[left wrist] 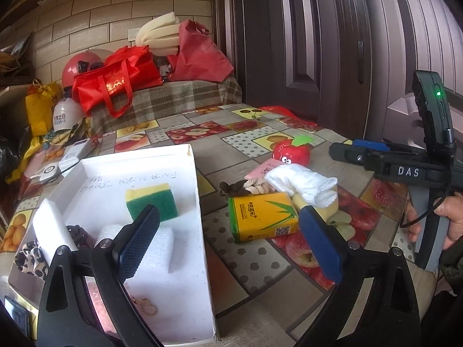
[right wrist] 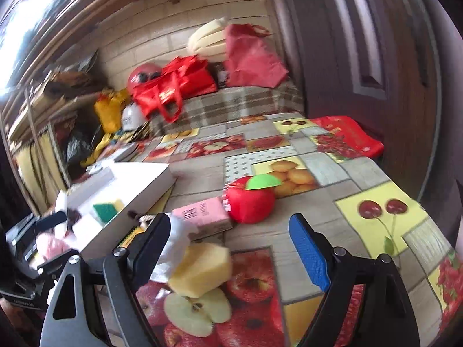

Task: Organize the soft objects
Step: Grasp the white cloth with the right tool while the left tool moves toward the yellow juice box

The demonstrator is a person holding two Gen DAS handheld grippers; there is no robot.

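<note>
Left wrist view: The left gripper (left wrist: 228, 231) hovers above the surface (left wrist: 254, 263), its fingers (left wrist: 139, 240) spread wide and holding nothing. Its left finger hangs over the white box (left wrist: 185, 289), which sits at the left edge of the surface. Inside the box lie a green-and-yellow sponge (left wrist: 152, 201), a white foam block (left wrist: 156, 245), a white slab (left wrist: 50, 228) leaning on the left wall, and a dark hair tie (left wrist: 82, 234). To the right of the box, on the surface, a yellow tissue pack (left wrist: 262, 217) lies flat. A white cloth (left wrist: 301, 180) rests on a yellow sponge (left wrist: 324, 208) just behind the pack. A red apple toy (left wrist: 290, 151) stands farther back, with a pink packet (left wrist: 262, 169) touching it. The right gripper (left wrist: 385, 159) shows at the right edge, held in a hand (left wrist: 451, 219).

Right wrist view: The picture is blurred. The right gripper (right wrist: 228, 248) has its fingers (right wrist: 309, 254) wide apart and empty. The yellow sponge (right wrist: 202, 269) lies between them, nearer the left finger, with the white cloth (right wrist: 173, 245) against it. The pink packet (right wrist: 202, 217) and apple toy (right wrist: 250, 202) lie beyond. The white box (right wrist: 130, 190) is at the left.
</note>
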